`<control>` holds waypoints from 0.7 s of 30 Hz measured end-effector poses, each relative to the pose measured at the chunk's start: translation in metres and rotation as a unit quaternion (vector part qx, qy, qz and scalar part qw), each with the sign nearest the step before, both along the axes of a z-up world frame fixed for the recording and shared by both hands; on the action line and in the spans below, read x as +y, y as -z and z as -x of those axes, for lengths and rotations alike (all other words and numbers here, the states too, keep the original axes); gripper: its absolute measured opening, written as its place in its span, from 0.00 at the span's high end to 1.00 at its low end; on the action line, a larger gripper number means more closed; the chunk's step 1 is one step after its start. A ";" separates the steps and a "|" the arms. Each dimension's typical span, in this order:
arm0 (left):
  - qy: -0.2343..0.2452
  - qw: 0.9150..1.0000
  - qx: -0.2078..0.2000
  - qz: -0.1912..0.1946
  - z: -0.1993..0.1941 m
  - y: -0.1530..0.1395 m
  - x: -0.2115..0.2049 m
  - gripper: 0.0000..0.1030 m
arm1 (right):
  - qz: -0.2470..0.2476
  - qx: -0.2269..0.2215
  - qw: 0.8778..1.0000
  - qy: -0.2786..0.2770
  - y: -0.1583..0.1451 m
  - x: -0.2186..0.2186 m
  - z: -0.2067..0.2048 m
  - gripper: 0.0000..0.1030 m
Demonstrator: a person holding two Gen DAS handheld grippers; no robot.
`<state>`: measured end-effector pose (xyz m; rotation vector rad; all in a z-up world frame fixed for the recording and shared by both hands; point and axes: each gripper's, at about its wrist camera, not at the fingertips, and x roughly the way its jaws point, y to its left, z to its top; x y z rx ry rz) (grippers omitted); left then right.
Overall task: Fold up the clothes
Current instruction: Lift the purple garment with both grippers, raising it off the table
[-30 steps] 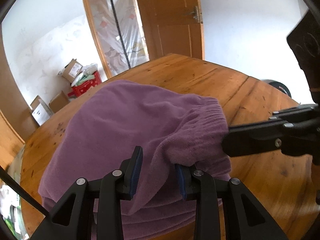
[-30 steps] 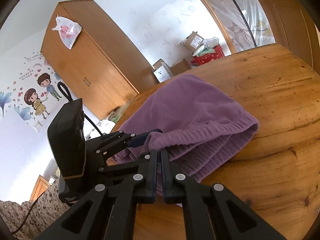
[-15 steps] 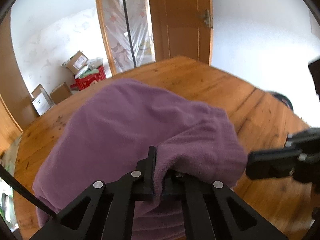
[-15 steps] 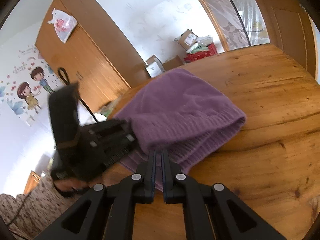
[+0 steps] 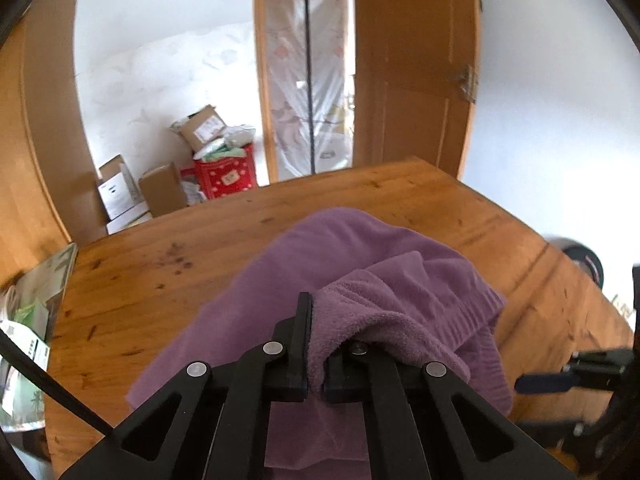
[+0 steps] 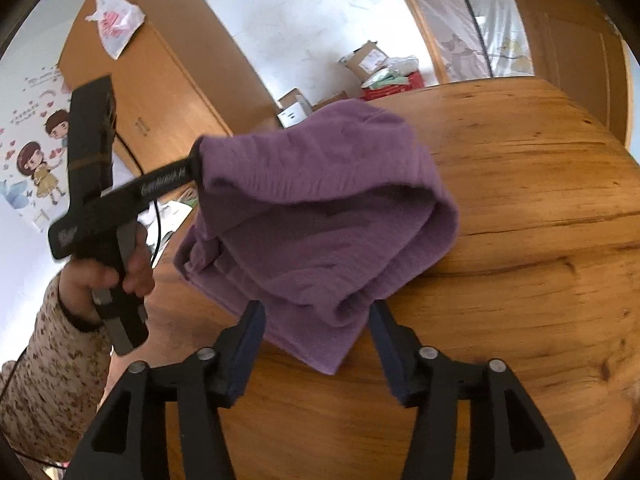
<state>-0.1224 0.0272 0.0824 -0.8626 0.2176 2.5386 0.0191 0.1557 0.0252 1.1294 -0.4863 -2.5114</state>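
Purple fleece garment (image 6: 320,200): soft, bunched, ribbed hem, mid wooden table (image 6: 540,220) | left gripper (image 5: 316,360): clenched on a lifted fold | right gripper (image 6: 316,344): jaws just opened, released, straddling cloth edge.

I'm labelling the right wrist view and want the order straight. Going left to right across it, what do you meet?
Cartoon wall sticker → hand holding the left gripper → purple garment → bare wooden table. The right gripper sits low in the picture, under the garment, so it has no clear place in the order.
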 end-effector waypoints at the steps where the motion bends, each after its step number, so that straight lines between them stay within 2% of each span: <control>1: -0.006 1.000 0.003 0.001 0.001 -0.002 -0.004 0.96 | -0.006 0.000 1.000 -0.003 0.001 -0.004 0.000 0.44; 3: -0.013 1.000 0.006 0.002 0.002 -0.004 -0.011 0.96 | -0.028 -0.009 1.000 0.001 0.006 -0.011 -0.001 0.44; 7: -0.023 1.000 0.005 -0.006 0.005 -0.006 -0.023 0.96 | -0.036 -0.014 0.999 0.022 0.009 -0.009 0.003 0.44; 14: -0.040 0.999 0.009 -0.023 0.006 -0.012 -0.038 0.96 | 0.023 -0.033 0.998 0.052 0.014 -0.001 0.030 0.44; 16: -0.045 0.999 0.013 -0.025 0.005 -0.015 -0.043 0.96 | 0.048 -0.038 0.996 0.059 0.016 0.003 0.035 0.57; 17: -0.047 0.999 0.015 -0.024 0.004 -0.016 -0.045 0.96 | 0.050 -0.038 0.996 0.062 0.015 0.005 0.037 0.69; 18: -0.050 0.998 0.018 -0.023 0.003 -0.018 -0.048 0.96 | 0.053 -0.038 0.996 0.065 0.014 0.008 0.038 0.76; 21: -0.064 0.997 0.024 -0.026 0.002 -0.022 -0.059 0.96 | 0.037 -0.017 0.998 0.058 0.003 0.006 0.037 0.80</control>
